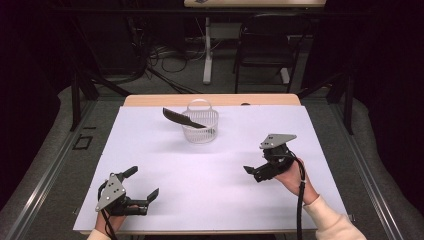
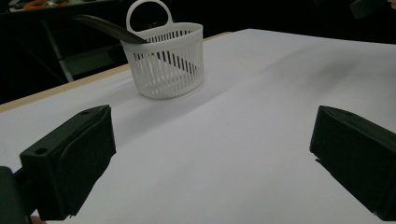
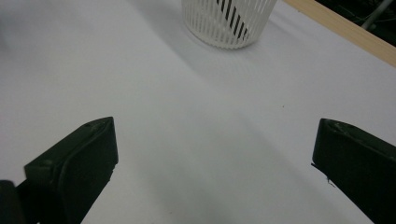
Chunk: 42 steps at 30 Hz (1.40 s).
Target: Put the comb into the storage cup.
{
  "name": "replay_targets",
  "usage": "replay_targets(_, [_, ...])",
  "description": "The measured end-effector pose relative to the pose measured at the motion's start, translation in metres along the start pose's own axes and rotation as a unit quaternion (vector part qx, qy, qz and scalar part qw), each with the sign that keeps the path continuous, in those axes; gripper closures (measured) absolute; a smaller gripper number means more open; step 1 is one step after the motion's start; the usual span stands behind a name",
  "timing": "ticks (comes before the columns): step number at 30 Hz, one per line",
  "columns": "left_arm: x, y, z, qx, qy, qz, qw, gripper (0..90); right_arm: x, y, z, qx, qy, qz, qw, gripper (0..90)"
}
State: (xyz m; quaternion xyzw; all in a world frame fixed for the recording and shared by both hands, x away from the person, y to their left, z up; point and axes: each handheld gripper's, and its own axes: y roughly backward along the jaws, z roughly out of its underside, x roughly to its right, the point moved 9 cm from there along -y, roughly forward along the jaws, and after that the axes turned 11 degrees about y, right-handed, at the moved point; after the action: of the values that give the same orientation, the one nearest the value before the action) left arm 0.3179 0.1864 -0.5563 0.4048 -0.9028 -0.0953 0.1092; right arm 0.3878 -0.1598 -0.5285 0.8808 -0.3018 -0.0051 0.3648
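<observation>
Judged near complete, possibly finished. Dark knife-like utensil [image 1: 181, 118] already standing in white slotted basket [image 1: 200, 129], blade end down inside, handle leaning out over the rim toward the left of the high view. Basket upright near the far middle of the white-covered counter [image 1: 165, 165], loop handle at the back. Nothing else loose on the counter to collect, so little work apparently left beyond drawing back, if that.

Left gripper [image 1: 142, 186] low at the near left corner of the counter, well apart from basket. Fingers [image 2: 70, 158] spread wide; bare white surface between them, nothing held, nothing touched. Basket [image 2: 166, 58] with the utensil [image 2: 109, 29] ahead in the left gripper view, well beyond the fingertips.

Right gripper [image 1: 255, 173] at the near right, also well short of basket. Fingers [image 3: 74, 163] wide apart, empty, above bare counter; contact with the surface not determinable. Lower part of basket [image 3: 229, 21] at top of right gripper view, dark utensil visible through the slots.
</observation>
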Motion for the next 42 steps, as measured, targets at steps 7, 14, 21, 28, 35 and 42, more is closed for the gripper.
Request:
replay_targets(7, [0.0, 0.0, 0.0, -0.001, -0.001, 0.0, 1.0, 0.1, -0.006, 0.005, 0.016, -0.01, -0.001, 0.003, 0.9999, 0.0])
replay_targets(14, [-0.001, -0.001, 0.001, -0.004, 0.0, 0.0, 1.0, 0.1, -0.014, 0.01, 0.031, -0.012, -0.006, 0.01, 0.9999, 0.0])
replay_targets(21, [-0.001, -0.001, 0.001, -0.003, 0.001, -0.002, 1.0, 0.2, -0.02, 0.008, 0.045, -0.013, -0.013, 0.014, 0.9997, 0.0])
replay_targets(28, [0.0, -0.001, 0.001, -0.004, 0.001, -0.002, 1.0, 0.2, -0.028, 0.011, 0.06, -0.017, -0.023, 0.015, 0.9995, 0.0])
replay_targets(35, [-0.001, -0.001, 0.002, -0.004, 0.001, -0.002, 1.0, 0.2, -0.032, 0.019, 0.068, -0.013, -0.023, 0.025, 0.9993, 0.0])
replay_targets(42, [-0.001, -0.001, 0.002, -0.005, 0.001, -0.002, 1.0, 0.2, -0.037, 0.023, 0.075, -0.007, -0.022, 0.029, 0.9993, 0.0])
